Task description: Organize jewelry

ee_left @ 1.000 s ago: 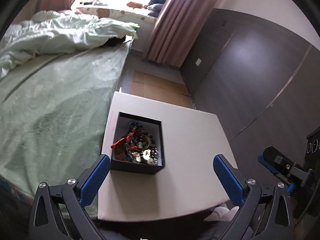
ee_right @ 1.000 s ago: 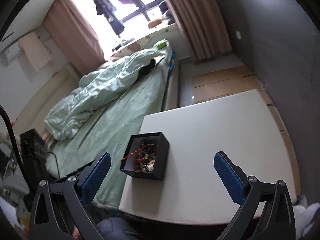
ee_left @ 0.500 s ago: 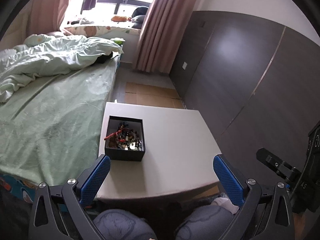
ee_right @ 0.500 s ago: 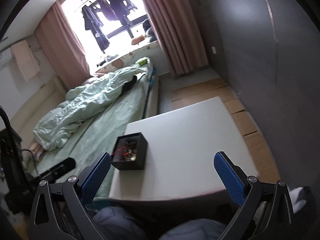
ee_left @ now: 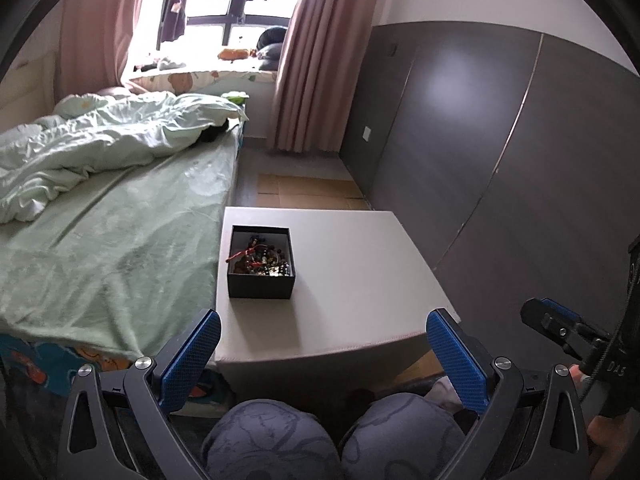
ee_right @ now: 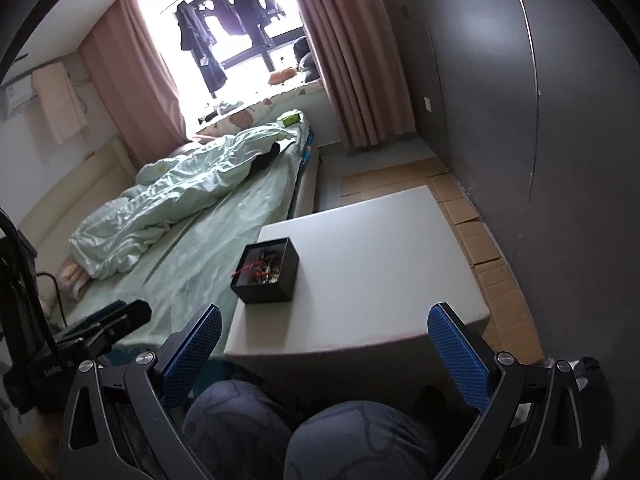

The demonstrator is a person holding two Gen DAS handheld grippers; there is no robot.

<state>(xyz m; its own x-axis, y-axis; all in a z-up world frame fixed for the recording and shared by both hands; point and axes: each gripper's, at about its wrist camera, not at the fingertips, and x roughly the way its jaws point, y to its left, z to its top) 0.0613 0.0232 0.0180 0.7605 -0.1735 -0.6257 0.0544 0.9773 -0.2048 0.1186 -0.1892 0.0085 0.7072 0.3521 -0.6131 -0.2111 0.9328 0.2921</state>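
Observation:
A small black open box [ee_left: 261, 266] stands near the left edge of a white table [ee_left: 352, 280]. It holds a tangle of beaded jewelry [ee_left: 262, 259] with a red cord. The box also shows in the right wrist view [ee_right: 266, 274], with the jewelry [ee_right: 262, 268] inside. My left gripper [ee_left: 324, 356] is open and empty, held back from the table's near edge above the person's knees. My right gripper [ee_right: 326, 354] is open and empty too, equally far back. The right gripper's body shows at the right of the left wrist view [ee_left: 560, 330].
A bed with a green sheet [ee_left: 100, 248] and a crumpled duvet [ee_left: 100, 144] runs along the table's left side. A dark wardrobe wall [ee_left: 500, 152] stands to the right. Cardboard [ee_right: 480, 240] covers the floor beside the table. The person's knees [ee_left: 328, 440] are below.
Both grippers have pulled back and risen away from the table, so the box looks smaller and the knees came into view. Both stay open and empty.

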